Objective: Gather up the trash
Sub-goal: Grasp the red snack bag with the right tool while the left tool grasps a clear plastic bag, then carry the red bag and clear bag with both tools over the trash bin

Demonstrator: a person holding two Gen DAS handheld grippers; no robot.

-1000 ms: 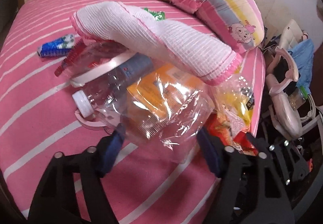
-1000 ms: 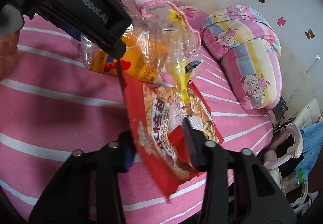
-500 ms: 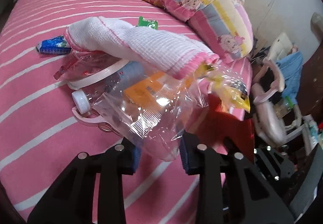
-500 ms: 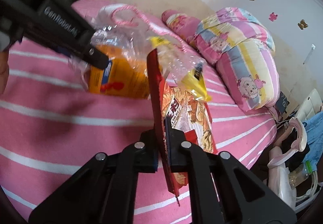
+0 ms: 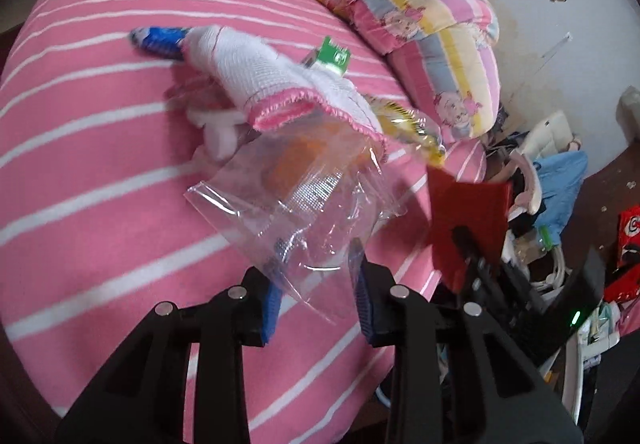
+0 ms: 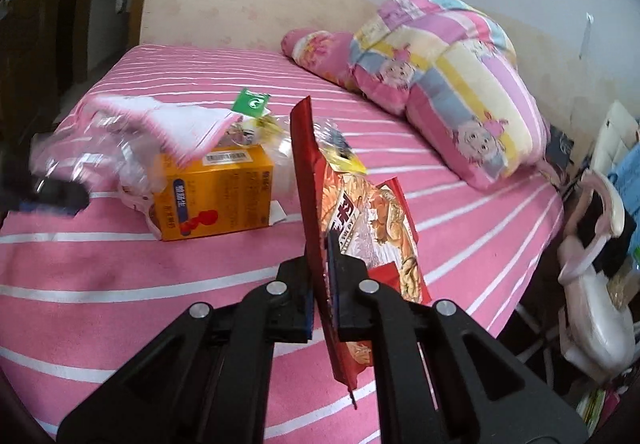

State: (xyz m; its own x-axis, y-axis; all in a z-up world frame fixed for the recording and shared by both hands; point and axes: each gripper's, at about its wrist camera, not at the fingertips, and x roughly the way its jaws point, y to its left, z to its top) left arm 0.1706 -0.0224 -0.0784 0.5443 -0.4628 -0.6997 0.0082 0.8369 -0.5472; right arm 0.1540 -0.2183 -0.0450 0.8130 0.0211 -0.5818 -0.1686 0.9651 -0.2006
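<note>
Left gripper [image 5: 316, 284]: jaws part-closed on the crumpled edge of a clear plastic bag [image 5: 304, 203]; the blue pads press the film from both sides, and the jaws have just been closing with the bag between them.
Clear plastic bag: lifted off the bed [image 5: 100, 147] at the gripper end, its far end under a white cloth with pink trim [image 5: 276, 79]. Blurred.
Bag contents: something orange shows through the film in the left wrist view; in the right wrist view an orange carton [image 6: 216, 191] lies on the bed inside or against the clear film, I cannot tell which.
Right gripper [image 6: 324, 284]: jaws together, clamped on a red snack wrapper [image 6: 360, 228]; they have just been closing on it.
Red snack wrapper: held edge-on and upright, raised off the bed, just right of the orange carton.
Loose trash on the bed: a blue wrapper [image 5: 158, 39] beyond the cloth, a green packet [image 6: 251, 103] behind it, a yellow wrapper [image 5: 412, 123] beside the cloth's near edge.
Far end of the bed: a striped quilt with cartoon sheep [image 6: 448, 83].
Right of the bed: clutter on the floor, too small to sort.
</note>
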